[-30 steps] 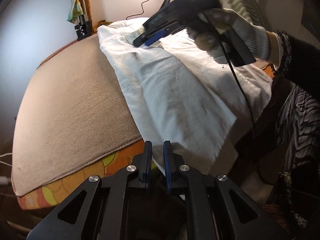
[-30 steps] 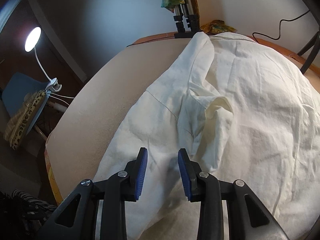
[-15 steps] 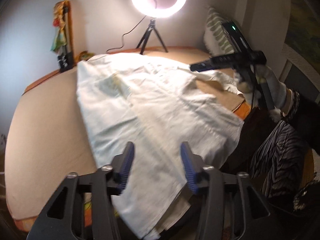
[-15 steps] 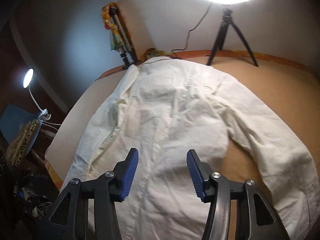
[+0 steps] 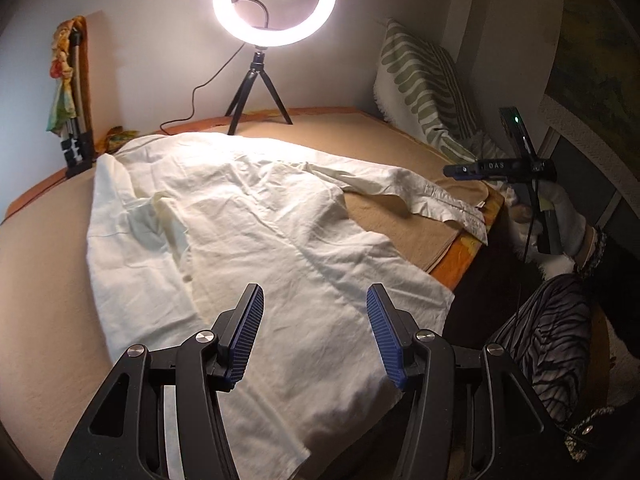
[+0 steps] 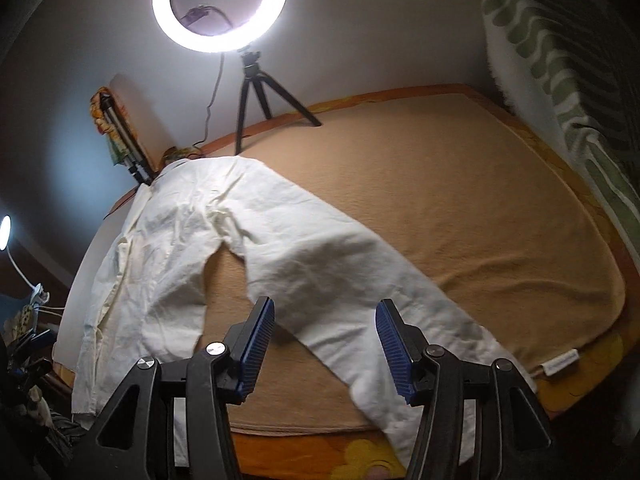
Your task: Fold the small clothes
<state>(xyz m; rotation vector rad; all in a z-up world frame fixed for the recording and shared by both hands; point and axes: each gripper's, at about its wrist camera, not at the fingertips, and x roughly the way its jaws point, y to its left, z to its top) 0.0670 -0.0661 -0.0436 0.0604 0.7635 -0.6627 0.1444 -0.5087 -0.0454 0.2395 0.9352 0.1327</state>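
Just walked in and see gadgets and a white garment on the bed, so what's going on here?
A person is working with a two-finger gripper in each hand on a white shirt spread over a tan blanket, lit by a ring light on a small tripod. Neither gripper holds anything: the left gripper hangs open above the shirt's body, and the right gripper is open above one sleeve, which lies stretched out to the side. One side already looks folded over; the rest is unfolded.

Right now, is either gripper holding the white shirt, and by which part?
Neither. The left gripper and right gripper both stand open above the white shirt, with nothing pinched between their pads.
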